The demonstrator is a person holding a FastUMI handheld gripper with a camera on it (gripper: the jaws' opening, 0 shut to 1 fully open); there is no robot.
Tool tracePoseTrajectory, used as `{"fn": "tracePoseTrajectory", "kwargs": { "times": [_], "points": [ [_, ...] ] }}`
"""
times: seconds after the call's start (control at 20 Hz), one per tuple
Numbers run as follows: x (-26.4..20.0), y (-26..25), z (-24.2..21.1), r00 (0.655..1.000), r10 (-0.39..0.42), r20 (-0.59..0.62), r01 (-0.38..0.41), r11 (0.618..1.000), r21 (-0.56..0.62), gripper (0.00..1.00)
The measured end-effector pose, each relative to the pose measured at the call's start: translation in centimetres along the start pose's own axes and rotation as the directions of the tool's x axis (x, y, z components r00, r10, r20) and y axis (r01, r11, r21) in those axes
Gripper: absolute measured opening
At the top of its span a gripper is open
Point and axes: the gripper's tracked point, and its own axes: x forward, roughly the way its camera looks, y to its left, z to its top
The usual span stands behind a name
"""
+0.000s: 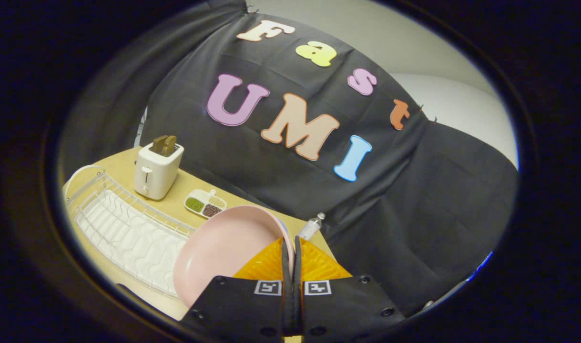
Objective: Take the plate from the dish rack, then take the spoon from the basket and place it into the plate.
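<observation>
Gripper [291,259] nearest the lens: its two fingers [286,267] are pressed together with the rim of the pink plate [223,252] pinched between them, so the plate is clamped at its edge. Plate is held up off the table, tilted, its hollow face turned toward the camera, lying mostly to the left of the fingers. Orange ridged pieces fan out from the fingers on both sides, partly behind the plate's rim. White wire dish rack [123,224] sits on the wooden table [185,190] left of the plate, with a white ribbed drain tray inside it; no dishes visible in the rack's near section. White toaster [157,171] stands beyond the rack, two brown slices sticking out of its slots. Small white divided dish [205,204] with green and dark fillings lies between toaster and plate. Clear plastic bottle [311,226] stands just beyond the fingers, at the table's far edge against the black cloth wall.
</observation>
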Motion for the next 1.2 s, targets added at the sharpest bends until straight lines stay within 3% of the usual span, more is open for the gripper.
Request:
{"fn": "tracePoseTrajectory", "kwargs": {
  "times": [0.65,1.2],
  "points": [
    [-2.4,-8.2,-9.9,0.997,0.046,-0.063,-0.034,0.984,0.178,0.03],
    [-1.4,-8.5,-21.0,0.972,0.164,-0.166,-0.100,0.935,0.339,0.03]
  ]
}}
